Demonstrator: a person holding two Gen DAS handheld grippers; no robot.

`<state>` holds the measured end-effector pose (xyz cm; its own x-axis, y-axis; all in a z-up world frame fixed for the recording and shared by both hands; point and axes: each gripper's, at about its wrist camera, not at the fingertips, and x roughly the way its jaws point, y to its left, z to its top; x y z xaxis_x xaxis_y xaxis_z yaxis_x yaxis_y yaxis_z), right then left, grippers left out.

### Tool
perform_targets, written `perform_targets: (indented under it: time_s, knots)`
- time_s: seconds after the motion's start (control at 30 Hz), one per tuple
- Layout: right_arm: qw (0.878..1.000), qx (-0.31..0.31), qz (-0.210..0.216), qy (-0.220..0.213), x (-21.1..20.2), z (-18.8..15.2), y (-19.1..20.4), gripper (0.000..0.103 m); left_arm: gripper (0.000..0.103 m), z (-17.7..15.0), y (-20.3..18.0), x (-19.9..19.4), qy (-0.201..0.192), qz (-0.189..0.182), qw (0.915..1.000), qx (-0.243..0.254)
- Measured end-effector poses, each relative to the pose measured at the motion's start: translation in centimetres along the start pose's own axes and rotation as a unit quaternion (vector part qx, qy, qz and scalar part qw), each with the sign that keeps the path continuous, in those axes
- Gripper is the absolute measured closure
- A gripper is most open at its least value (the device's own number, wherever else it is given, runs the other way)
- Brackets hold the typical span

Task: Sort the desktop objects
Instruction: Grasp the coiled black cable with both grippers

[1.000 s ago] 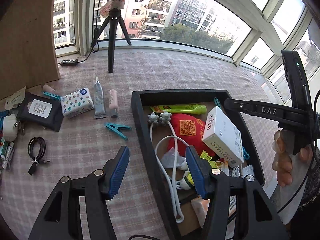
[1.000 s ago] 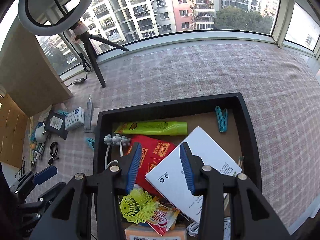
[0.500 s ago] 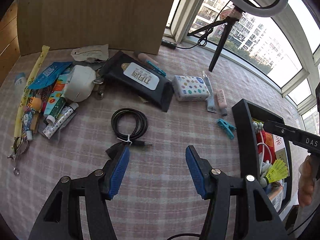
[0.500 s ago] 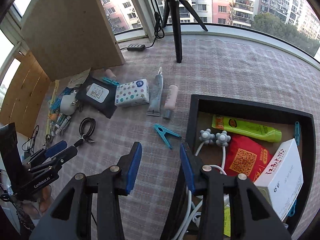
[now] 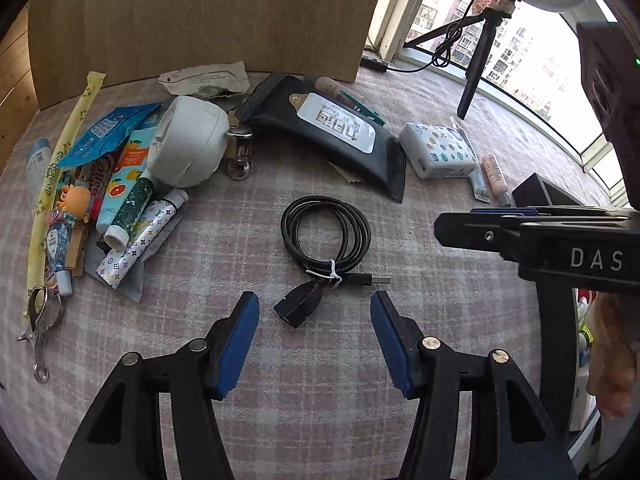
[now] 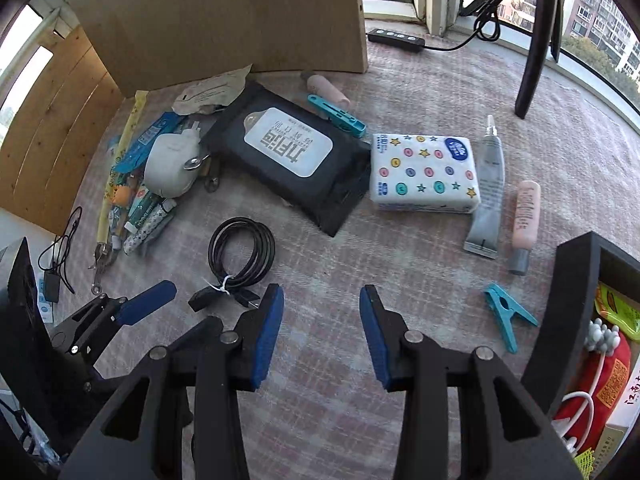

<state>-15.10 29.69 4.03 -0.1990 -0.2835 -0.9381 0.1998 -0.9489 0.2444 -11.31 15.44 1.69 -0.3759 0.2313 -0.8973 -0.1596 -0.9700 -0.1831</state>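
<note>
Left tool (image 5: 315,308) apart and empty above the checked tabletop (image 5: 312,400), blue pads flanking the plug end of the coiled black cable (image 5: 326,232), not touching it. Right tool (image 6: 321,312) likewise apart, nothing between, just right of that cable (image 6: 242,250). Only in the right wrist view: black tray (image 6: 560,316) with red pouch (image 6: 600,384) inside, teal clothespin (image 6: 506,314) beside it. Clearer from the left wrist: metal clip (image 5: 38,332) and tube pile (image 5: 132,208) beside the white case (image 5: 188,146). Black wipes pack (image 6: 290,154) and spotted tissue pack (image 6: 424,172) side by side.
</note>
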Motion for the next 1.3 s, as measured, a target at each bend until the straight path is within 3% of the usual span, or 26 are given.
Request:
perform_targets:
  time_s: [0.2, 0.5, 0.67, 0.93, 1.3]
  knots:
    - [1.0, 0.006, 0.006, 0.024, 3.1, 0.9, 1.3, 0.064, 0.055, 0.4, -0.2, 1.5, 0.005, -0.003, 0.9999, 0.016]
    - [0.999, 0.01, 0.027, 0.033, 4.2, 1.5, 2.1, 0.067, 0.07, 0.9, -0.9, 2.2, 0.004, -0.018, 0.9989, 0.042]
    - [0.999, 0.017, 0.037, 0.035, 4.6, 1.4, 2.4, 0.083, 0.086, 0.9, -0.8, 2.3, 0.004, -0.054, 0.9982, 0.028]
    - [0.997, 0.032, 0.063, 0.016, 2.9, 1.0, 2.0, 0.093, 0.087, 0.9, -1.3, 1.6, 0.0, -0.056, 0.9983, 0.019]
    - [0.996, 0.045, 0.068, -0.019, -1.3, -0.2, 0.7, 0.094, 0.089, 1.5, -4.2, -0.9, -0.024, -0.058, 0.9973, 0.039]
